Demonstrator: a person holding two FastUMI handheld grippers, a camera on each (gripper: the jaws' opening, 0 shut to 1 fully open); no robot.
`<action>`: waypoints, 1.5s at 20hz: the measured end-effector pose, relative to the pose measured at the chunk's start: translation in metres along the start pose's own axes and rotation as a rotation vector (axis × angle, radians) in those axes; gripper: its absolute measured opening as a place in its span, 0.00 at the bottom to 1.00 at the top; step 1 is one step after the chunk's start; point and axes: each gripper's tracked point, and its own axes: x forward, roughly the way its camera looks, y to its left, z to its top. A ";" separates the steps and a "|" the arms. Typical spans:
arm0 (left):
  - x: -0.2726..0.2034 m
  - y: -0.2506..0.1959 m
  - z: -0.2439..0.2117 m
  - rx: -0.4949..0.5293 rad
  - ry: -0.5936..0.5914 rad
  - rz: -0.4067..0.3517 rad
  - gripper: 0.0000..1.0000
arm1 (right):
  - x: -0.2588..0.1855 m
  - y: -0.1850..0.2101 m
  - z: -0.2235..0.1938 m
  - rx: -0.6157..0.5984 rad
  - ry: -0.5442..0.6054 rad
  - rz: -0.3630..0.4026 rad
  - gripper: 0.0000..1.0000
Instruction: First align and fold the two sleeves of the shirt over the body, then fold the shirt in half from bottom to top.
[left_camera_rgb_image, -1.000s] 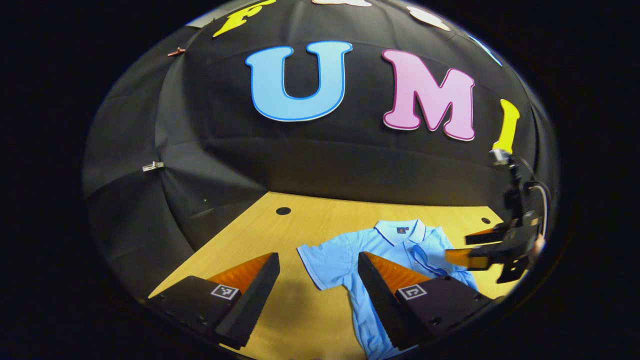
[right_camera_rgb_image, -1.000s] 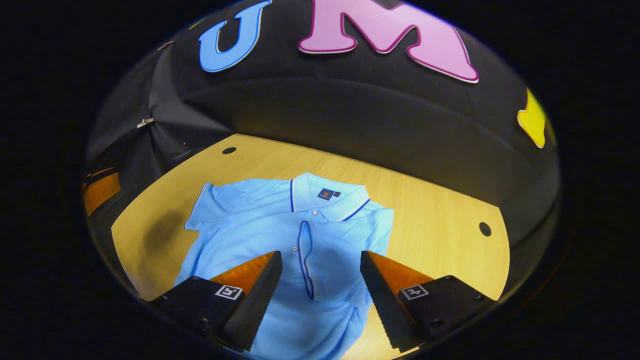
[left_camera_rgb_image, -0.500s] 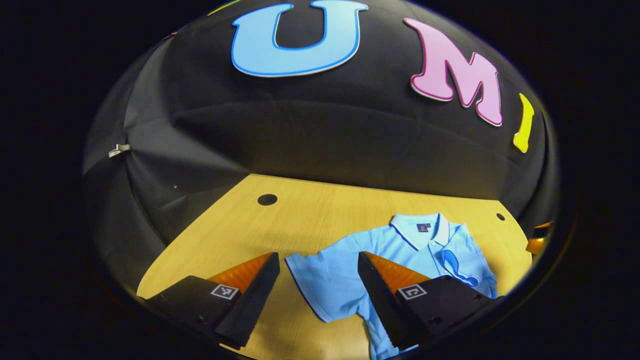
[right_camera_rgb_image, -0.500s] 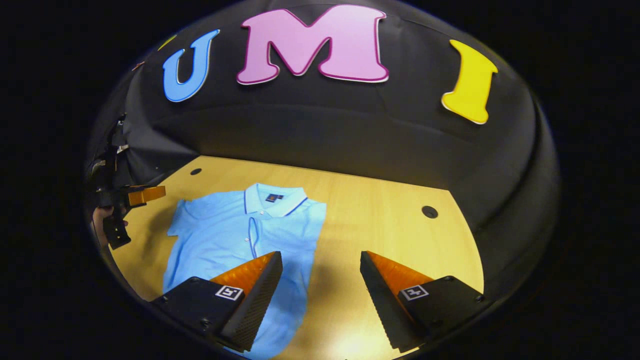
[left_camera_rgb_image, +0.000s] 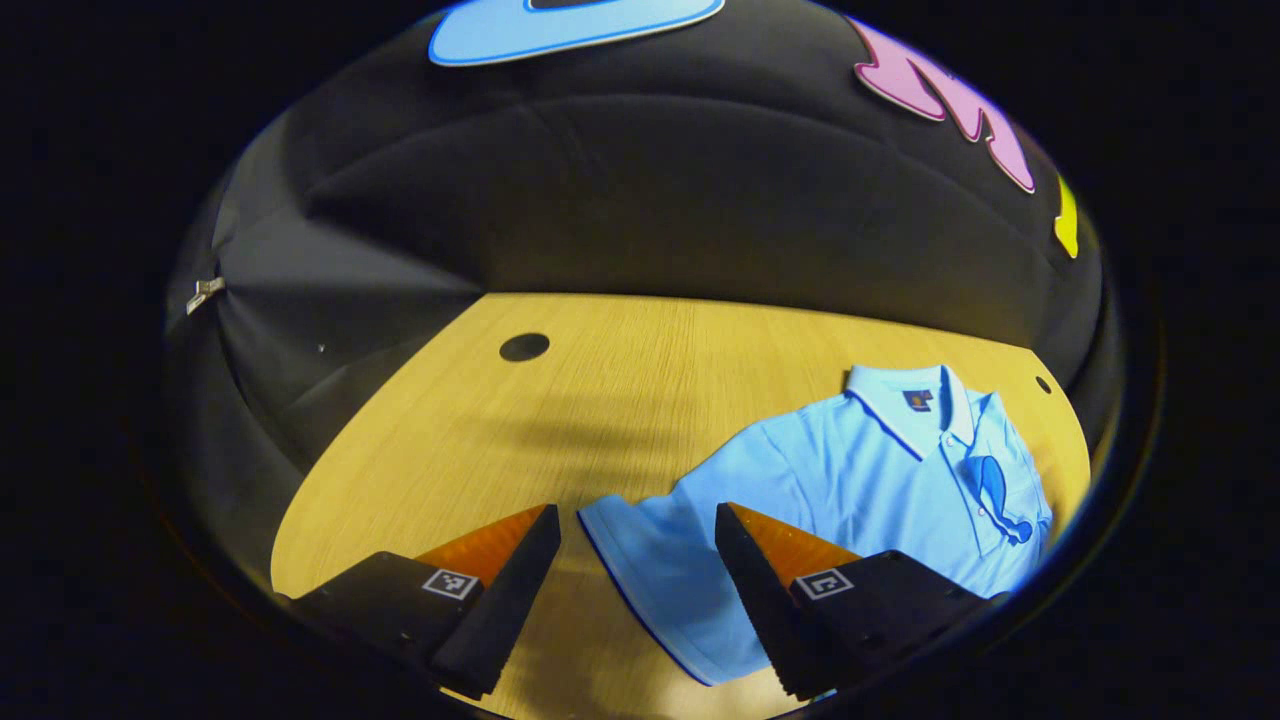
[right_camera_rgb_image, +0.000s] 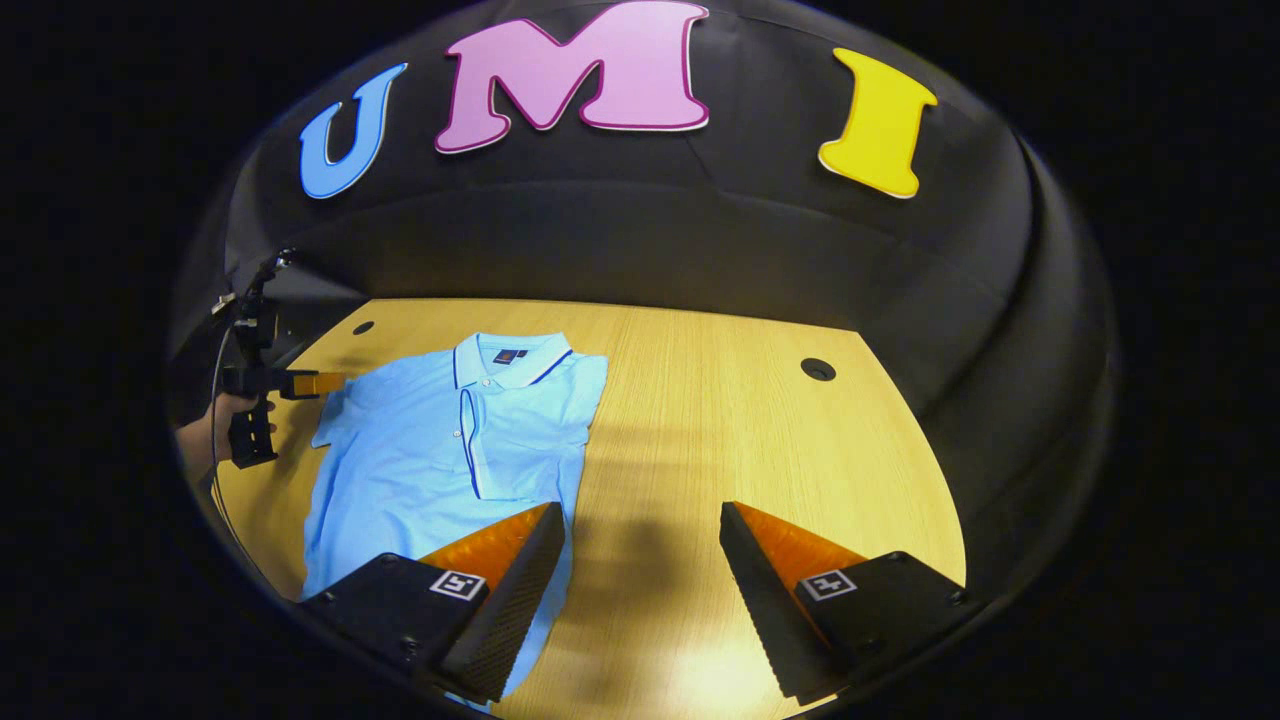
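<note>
You are swinging your right tongs (right_camera_rgb_image: 640, 580) off the light blue short-sleeved polo shirt (right_camera_rgb_image: 440, 450) toward bare bench (right_camera_rgb_image: 720, 430), fingers spread, holding nothing. The shirt is lying flat at their ten o'clock, collar toward the wall, one sleeve already folded in. Your left tongs (left_camera_rgb_image: 635, 575), also spread and empty, are hovering with the unfolded sleeve (left_camera_rgb_image: 660, 560) between the fingers, so the left hand is nearer.

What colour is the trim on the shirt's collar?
Dark blue piping on the light blue shirt's collar, clearest in the right gripper view.
</note>
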 end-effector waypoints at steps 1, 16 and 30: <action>0.004 0.004 -0.005 0.012 0.016 0.009 0.99 | -0.002 -0.002 -0.004 0.006 0.003 -0.006 0.98; 0.019 -0.028 -0.006 -0.003 0.046 -0.074 0.08 | -0.007 -0.011 -0.030 0.117 0.034 -0.044 0.98; -0.012 -0.111 0.044 -0.122 0.004 -0.215 0.06 | -0.012 -0.034 -0.030 0.145 0.025 -0.062 0.98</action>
